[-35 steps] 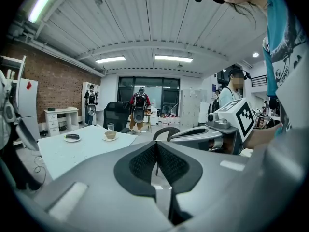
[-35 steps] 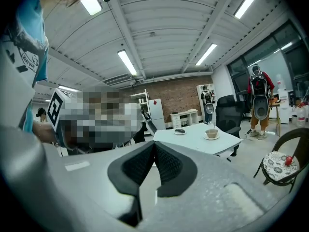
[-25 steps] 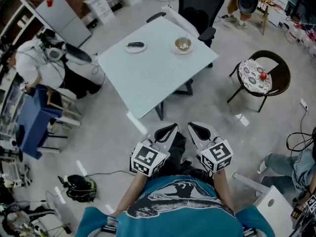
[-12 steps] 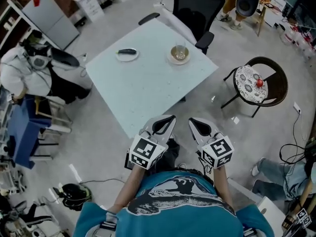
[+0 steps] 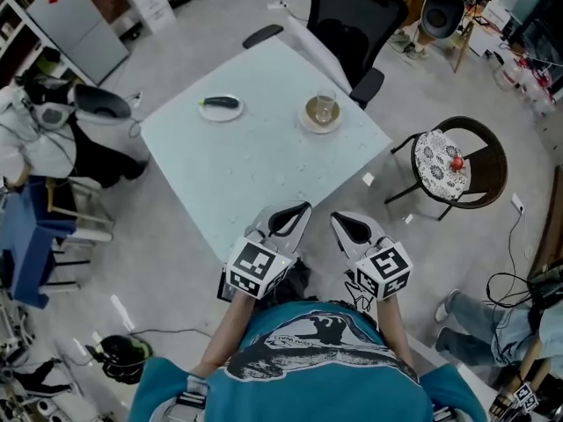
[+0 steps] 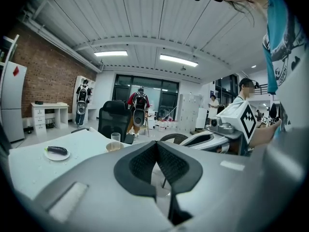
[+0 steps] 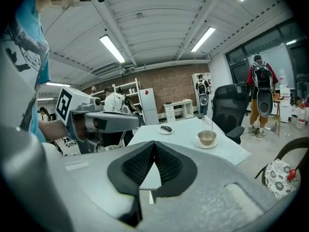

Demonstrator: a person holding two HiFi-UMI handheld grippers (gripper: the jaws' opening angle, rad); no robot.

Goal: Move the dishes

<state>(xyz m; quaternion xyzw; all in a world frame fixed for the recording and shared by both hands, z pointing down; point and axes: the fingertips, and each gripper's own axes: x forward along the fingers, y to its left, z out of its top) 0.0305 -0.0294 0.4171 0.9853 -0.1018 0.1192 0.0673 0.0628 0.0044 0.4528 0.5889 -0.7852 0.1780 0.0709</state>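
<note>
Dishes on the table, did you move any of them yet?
Nothing looks moved yet. The plate with the dark vegetable and the saucer with the bowl both sit at the far side of the table. In hand: nothing. The left claw and right claw are shut and empty, near the table's near corner. Left to do: reach, grab and move both dishes.

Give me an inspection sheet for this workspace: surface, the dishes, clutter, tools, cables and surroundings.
Surface: pale table, mostly bare.
Job's things: plate with a dark vegetable; bowl on a saucer, a glass by it.
Clutter: nothing seen on the table.
Grippers: left tool and right tool both shut, empty, by the table's near corner.
Cables: black cable on the floor at right.
Surroundings: office chair, round chair, seated person.
</note>
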